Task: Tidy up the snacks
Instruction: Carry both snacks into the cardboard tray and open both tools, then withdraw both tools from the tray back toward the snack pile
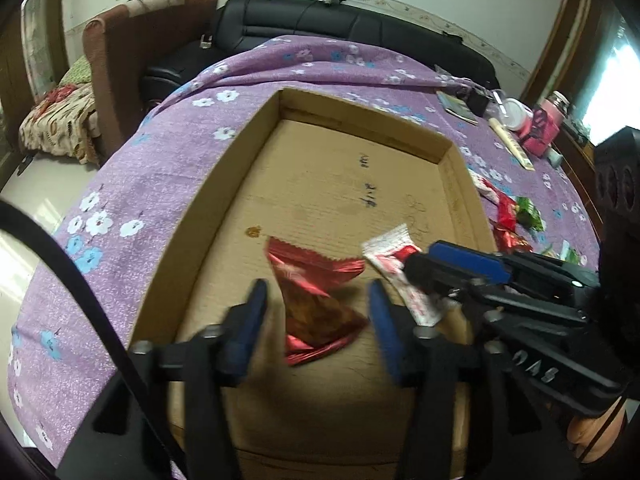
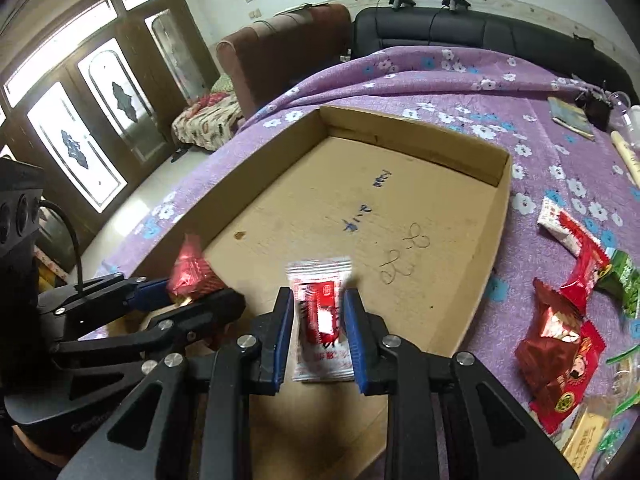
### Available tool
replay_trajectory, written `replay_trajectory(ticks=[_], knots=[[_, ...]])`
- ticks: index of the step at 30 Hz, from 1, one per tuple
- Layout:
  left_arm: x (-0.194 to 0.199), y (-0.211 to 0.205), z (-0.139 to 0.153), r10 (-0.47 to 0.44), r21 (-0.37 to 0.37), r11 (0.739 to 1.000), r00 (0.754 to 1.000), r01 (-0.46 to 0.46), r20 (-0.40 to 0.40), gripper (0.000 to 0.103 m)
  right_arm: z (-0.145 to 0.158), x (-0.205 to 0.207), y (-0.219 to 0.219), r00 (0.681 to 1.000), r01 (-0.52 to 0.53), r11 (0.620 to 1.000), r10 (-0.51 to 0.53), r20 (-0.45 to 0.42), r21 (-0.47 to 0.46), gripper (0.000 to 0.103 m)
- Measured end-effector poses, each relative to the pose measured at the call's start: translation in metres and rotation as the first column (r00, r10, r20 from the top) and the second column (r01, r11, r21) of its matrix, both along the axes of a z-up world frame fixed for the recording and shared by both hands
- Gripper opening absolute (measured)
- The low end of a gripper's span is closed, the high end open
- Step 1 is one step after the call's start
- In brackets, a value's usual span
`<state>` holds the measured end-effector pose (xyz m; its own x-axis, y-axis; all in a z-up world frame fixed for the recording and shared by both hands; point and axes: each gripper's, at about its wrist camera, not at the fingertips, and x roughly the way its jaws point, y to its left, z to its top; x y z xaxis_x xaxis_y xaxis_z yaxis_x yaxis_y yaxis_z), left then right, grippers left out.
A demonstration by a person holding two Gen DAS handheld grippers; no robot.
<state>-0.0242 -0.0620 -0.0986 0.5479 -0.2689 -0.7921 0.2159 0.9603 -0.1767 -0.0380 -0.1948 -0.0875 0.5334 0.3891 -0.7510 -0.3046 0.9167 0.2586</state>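
A shallow cardboard box lies on the purple flowered cloth, also in the right wrist view. My left gripper is open over the box's near end, with a red foil snack packet between its fingers, blurred; the packet also shows in the right wrist view. My right gripper holds a white and red snack packet between its blue pads, above the box floor. The packet and the right gripper show at the right in the left wrist view.
Several loose snack packets lie on the cloth right of the box, seen too in the left wrist view. A pink cup, a white container and a book stand at the far right. Sofas lie beyond the table.
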Motion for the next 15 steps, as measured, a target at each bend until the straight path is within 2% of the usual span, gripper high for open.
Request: replay_trajectory(ticks=[1,2,6,15], knots=[[0.000,0.002,0.000,0.009,-0.001,1.000,1.000,-0.009,-0.001,0.072,0.001,0.000,-0.002,1.000,0.006,1.000,-0.006,-0.003,0.008,0.026],[0.000,0.004,0.000,0.015,-0.001,1.000,1.000,-0.015,0.001,0.075,0.002,-0.001,-0.006,1.000,0.011,1.000,-0.011,-0.003,0.020,0.026],[-0.002,0.003,0.002,0.017,0.006,1.000,1.000,-0.017,0.009,0.075,0.011,-0.004,-0.013,0.999,0.027,0.999,-0.028,0.021,0.043,0.031],[-0.011,-0.006,0.016,0.030,0.027,0.999,0.999,-0.031,0.043,0.075,0.027,-0.024,-0.031,0.996,0.066,0.995,-0.070,0.053,0.079,0.032]])
